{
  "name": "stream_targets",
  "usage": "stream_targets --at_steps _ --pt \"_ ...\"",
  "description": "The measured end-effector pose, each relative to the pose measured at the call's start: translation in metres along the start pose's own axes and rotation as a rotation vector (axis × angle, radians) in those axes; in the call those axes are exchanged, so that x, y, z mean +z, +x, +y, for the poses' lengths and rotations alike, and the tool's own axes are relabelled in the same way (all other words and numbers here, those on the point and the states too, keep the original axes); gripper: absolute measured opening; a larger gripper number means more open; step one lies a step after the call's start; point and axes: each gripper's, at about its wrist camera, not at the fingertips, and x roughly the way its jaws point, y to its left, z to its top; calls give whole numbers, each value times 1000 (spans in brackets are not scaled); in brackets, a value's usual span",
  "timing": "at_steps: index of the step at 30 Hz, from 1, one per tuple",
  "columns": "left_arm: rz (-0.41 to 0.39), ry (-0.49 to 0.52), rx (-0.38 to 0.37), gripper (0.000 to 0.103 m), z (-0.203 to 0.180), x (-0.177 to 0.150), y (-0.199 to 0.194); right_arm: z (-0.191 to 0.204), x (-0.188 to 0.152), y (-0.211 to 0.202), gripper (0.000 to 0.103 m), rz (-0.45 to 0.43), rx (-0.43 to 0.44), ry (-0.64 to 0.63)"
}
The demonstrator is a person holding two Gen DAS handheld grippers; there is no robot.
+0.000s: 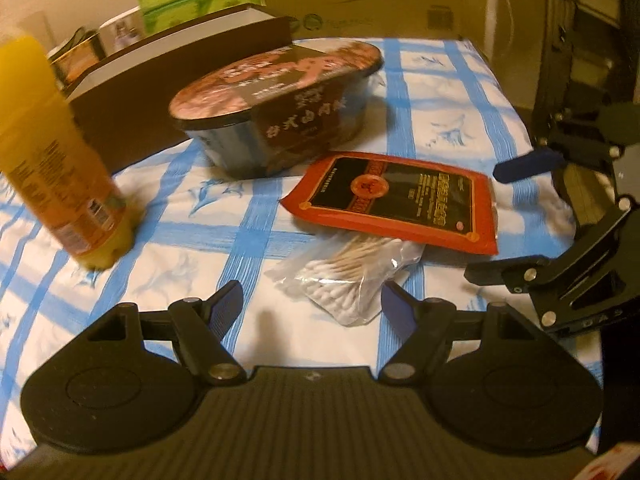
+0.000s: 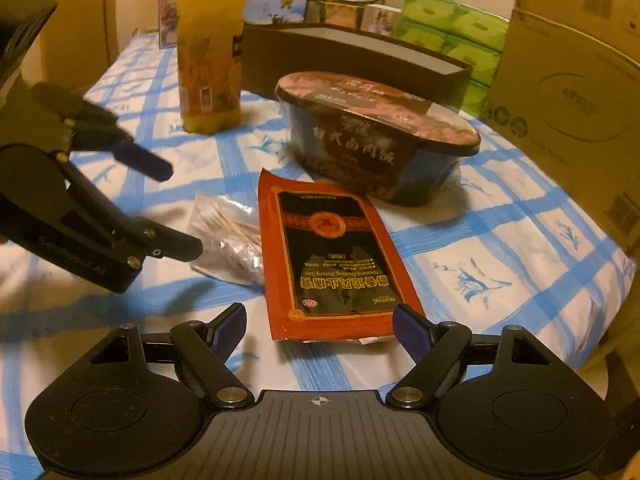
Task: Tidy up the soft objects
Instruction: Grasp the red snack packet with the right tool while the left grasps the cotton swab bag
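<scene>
Both grippers, left gripper and right gripper, hang wide and empty, lined up over cotton swab bag and red pouch for pickup.

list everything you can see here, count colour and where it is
cotton swab bag: 1, clear with white tips, on the cloth, partly under the pouch
flat pouch: 1, red and black, centre of cloth
meal bowl: 1, dark, sealed lid, behind pouch
juice bottle: 1, orange, upright, far side
long box: 1, brown, open top, behind bowl
tissue packs: several, green, stacked at back
cardboard boxes: at least 2, tan, beside the bed
cloth: 1, white with blue checks, under everything
left gripper: 1, black, blue pads, open near swabs
right gripper: 1, black, open at pouch's near end
</scene>
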Motion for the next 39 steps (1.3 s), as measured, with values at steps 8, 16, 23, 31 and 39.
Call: stream_targets --at_steps 8,16,23,31,39 --pt "2 120 -41 74 -8 2 25 -8 -2 5 76 10 -8 -3" --pt "-27 91 -101 46 0 0 28 -2 -4 13 50 18 -8 -57" --pt "-37 48 -76 35 7 -14 14 1 2 8 23 -10 12 -40" --pt "10 -159 71 35 46 -49 -12 -1 14 -11 17 -66 75 70" --pt "73 -407 151 35 83 -79 -41 -13 31 -26 14 -94 323 380"
